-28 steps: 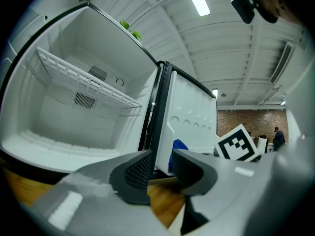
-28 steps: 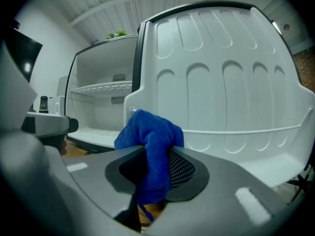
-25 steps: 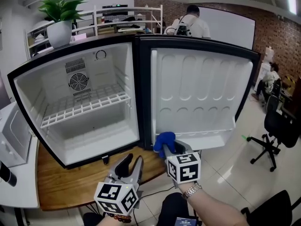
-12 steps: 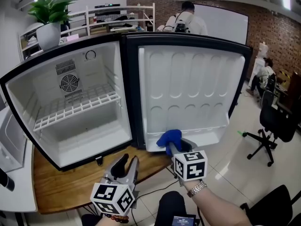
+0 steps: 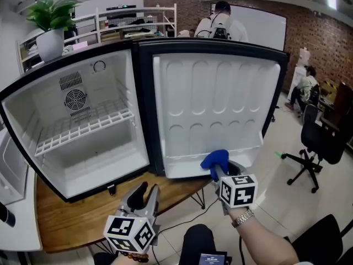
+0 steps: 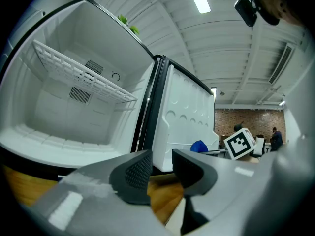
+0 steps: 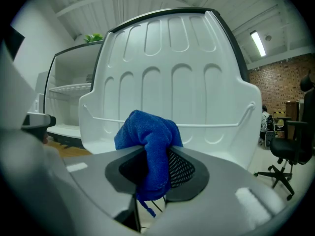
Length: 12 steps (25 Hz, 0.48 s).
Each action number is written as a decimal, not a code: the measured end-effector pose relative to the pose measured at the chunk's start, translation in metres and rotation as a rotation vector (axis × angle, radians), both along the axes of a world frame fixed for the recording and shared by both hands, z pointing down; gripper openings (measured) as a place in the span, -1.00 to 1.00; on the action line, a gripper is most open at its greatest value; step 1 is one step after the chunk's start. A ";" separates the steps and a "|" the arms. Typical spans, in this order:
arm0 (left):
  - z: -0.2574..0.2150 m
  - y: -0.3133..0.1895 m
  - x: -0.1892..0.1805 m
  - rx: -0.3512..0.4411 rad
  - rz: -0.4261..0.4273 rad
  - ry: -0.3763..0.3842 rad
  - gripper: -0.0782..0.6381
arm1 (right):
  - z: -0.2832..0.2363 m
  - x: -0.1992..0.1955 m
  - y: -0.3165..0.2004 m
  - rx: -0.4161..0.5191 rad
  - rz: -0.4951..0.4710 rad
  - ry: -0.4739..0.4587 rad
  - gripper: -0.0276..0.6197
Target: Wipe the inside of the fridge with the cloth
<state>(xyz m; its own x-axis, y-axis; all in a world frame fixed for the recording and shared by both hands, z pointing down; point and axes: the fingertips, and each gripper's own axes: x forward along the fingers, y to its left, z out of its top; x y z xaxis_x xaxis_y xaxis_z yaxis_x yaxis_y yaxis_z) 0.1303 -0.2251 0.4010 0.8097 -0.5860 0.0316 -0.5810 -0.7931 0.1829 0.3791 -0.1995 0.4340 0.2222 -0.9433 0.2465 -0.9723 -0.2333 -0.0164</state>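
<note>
Fridge (image 5: 33, 109): open, ahead of both grippers.
Door (image 5: 215, 93): swung wide, facing the right gripper.
Right forearm (image 5: 262, 242): extended forward.
Right gripper (image 5: 227, 174): tipped slightly down, clamped on the cloth.
Left gripper (image 5: 144, 195): level, jaws slightly parted, empty.
Cloth (image 7: 147, 136): blue, bunched above the right jaws, near the door's lower shelf.

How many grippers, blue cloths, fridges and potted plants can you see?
grippers: 2, the left gripper and the right gripper
blue cloth: 1
fridge: 1
potted plant: 1
Total: 5
</note>
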 end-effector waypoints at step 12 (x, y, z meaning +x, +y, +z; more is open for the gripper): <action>0.004 0.003 0.004 -0.004 0.003 -0.010 -0.40 | 0.001 0.066 0.031 0.000 0.130 -0.008 -0.61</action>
<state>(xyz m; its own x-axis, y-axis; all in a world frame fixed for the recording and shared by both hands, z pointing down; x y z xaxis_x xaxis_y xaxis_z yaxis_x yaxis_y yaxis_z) 0.1339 -0.2221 0.4054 0.8111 -0.5835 0.0416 -0.5805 -0.7941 0.1802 0.4447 -0.1688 0.4346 0.3409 -0.9067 0.2484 -0.9335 -0.3576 -0.0241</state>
